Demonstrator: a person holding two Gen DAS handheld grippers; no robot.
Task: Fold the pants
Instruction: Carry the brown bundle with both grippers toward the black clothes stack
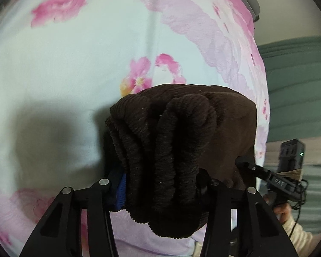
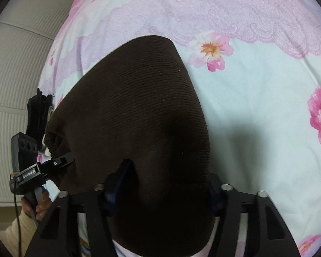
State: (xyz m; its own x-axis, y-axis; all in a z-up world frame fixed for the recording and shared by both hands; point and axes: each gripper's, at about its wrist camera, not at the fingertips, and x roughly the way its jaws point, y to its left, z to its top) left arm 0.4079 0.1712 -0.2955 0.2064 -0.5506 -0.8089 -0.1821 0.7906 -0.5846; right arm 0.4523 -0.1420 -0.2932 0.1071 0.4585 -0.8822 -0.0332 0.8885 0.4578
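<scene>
Dark brown corduroy pants (image 1: 182, 128) lie bunched on a floral bed sheet (image 1: 64, 75). My left gripper (image 1: 160, 187) is shut on the gathered elastic waistband, whose thick folds fill the gap between the blue pads (image 1: 121, 190). In the right wrist view the pants (image 2: 139, 96) spread out as a smooth folded panel, and my right gripper (image 2: 163, 192) is shut on their near edge. Each gripper shows in the other's view, pinching the cloth: the right gripper (image 1: 244, 163) at the panel's right side, the left gripper (image 2: 64, 159) at the waistband opening.
The pink-and-mint sheet (image 2: 256, 107) reaches the bed's edge near both grippers. Green upholstery (image 1: 299, 85) stands beyond the edge on one side, a white ribbed panel (image 2: 21, 64) on the other. A black cloth item (image 2: 39, 111) hangs at the edge. A hand (image 2: 40, 203) holds the left gripper.
</scene>
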